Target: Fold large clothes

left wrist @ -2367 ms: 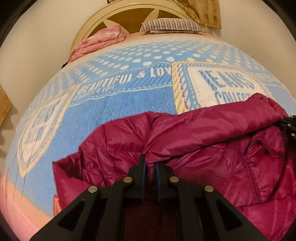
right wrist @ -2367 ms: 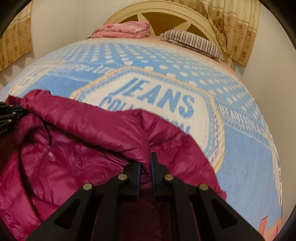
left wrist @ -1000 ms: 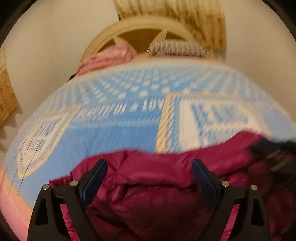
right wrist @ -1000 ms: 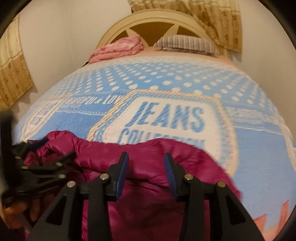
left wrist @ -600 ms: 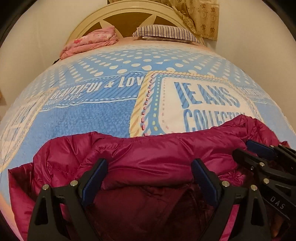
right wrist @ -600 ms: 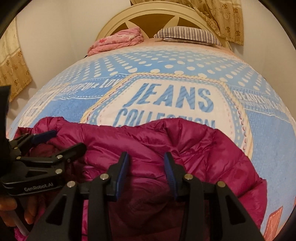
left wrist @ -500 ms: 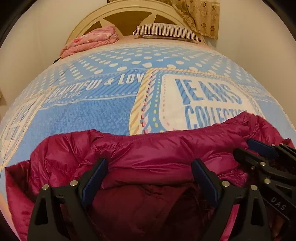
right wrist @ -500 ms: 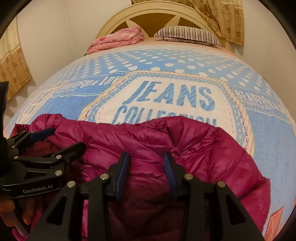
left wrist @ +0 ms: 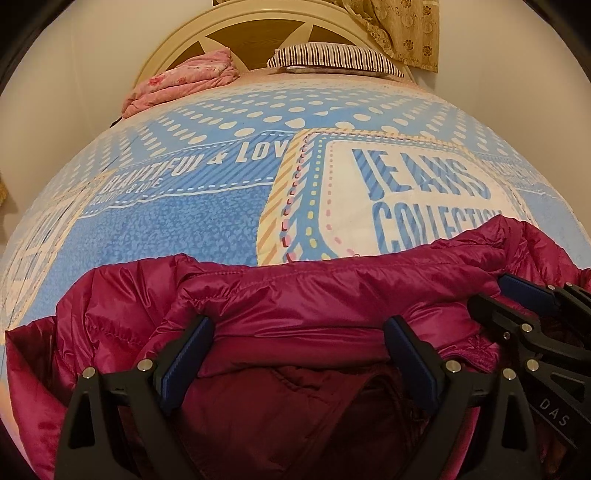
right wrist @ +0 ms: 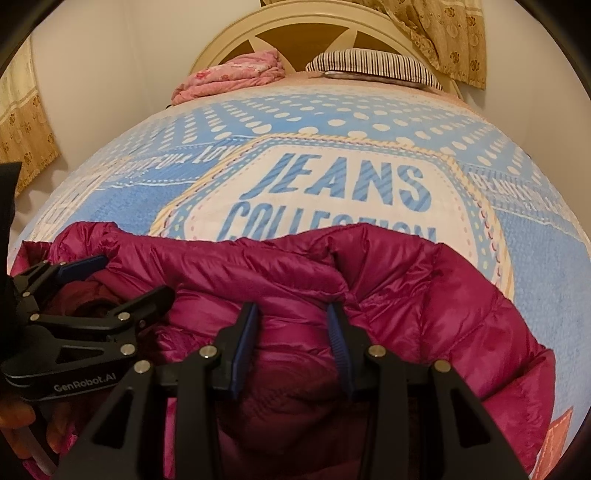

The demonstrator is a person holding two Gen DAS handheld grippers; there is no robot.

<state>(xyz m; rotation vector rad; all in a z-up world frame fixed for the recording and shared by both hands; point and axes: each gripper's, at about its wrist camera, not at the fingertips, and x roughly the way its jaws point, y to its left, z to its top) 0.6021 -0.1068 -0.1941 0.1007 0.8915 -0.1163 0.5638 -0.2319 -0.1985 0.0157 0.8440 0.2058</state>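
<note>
Magenta puffer jacket [left wrist: 332, 295] lying folded over on the near part of a bed covered by a blue printed blanket [left wrist: 184, 221]; its folded edge runs left to right across both views.

Left wrist view: the left gripper [left wrist: 297, 354] stands with its jaws wide apart, blue pads on either side of a broad span of the jacket's upper layer, with nothing clamped between them. The darker lining of the jacket shows in the hollow beneath this gripper. At the right margin the right gripper [left wrist: 517, 295] enters from the side, its fingers over the jacket's right end. Only this view shows the jacket's left end, where the shell spreads onto the blanket toward the near left edge of the bed.

Right wrist view: the right gripper [right wrist: 291, 332] has its jaws partly apart, a bulge of jacket fabric lying between the pads; whether the pads press on it cannot be told. At the left margin the left gripper [right wrist: 110, 280] appears from the side, with the person's hand [right wrist: 22, 424] visible beneath it. Only this view shows the jacket's right end, and a gold curtain [right wrist: 22, 140] on the left wall.

Both views: far end of the bed with a cream headboard [left wrist: 258, 22], a pink folded quilt [left wrist: 184, 77] at left and a striped pillow [left wrist: 332, 59] at right.
</note>
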